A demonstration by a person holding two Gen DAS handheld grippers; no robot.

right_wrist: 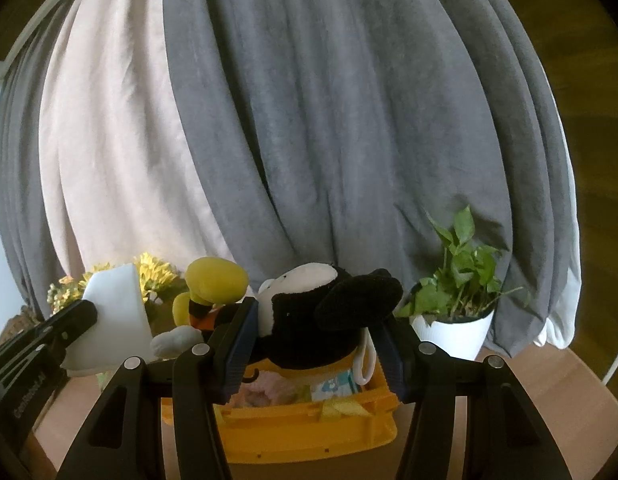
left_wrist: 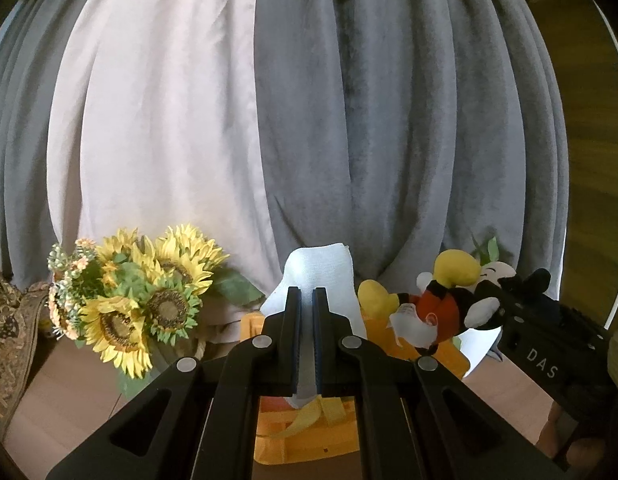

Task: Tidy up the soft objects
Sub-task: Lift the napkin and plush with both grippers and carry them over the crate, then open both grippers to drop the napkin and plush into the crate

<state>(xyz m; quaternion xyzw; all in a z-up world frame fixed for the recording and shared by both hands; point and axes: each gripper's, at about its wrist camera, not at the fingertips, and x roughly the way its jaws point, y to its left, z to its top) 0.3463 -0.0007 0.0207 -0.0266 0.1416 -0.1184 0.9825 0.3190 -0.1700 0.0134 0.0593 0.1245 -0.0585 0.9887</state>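
Fabric is being pinched in the left gripper [left_wrist: 308, 294]: its jaws are standing almost together on a white cloth [left_wrist: 321, 268], which is rising above the tips while its lower end is hanging down between the fingers, over a yellow crate [left_wrist: 309, 432]. The right gripper [right_wrist: 313, 328] is gripping a Mickey Mouse plush toy [right_wrist: 309, 320] by its black head, jaws partly apart and pressing on both sides, the toy lying sideways above the same crate [right_wrist: 309, 436]. Its red body and yellow shoes are pointing left, partly hidden behind the left finger; a white loop is dangling beside the right finger. Inside the crate, folded pale and patterned textiles are showing only in slivers under the toy, too covered to identify. The gripper bodies are blocking the crate's near edge and most of the wooden desk [right_wrist: 569, 384]. Sunflowers [left_wrist: 149, 296] are standing at left, a potted plant [right_wrist: 457, 300] at right, before grey and pale curtains [right_wrist: 309, 120]
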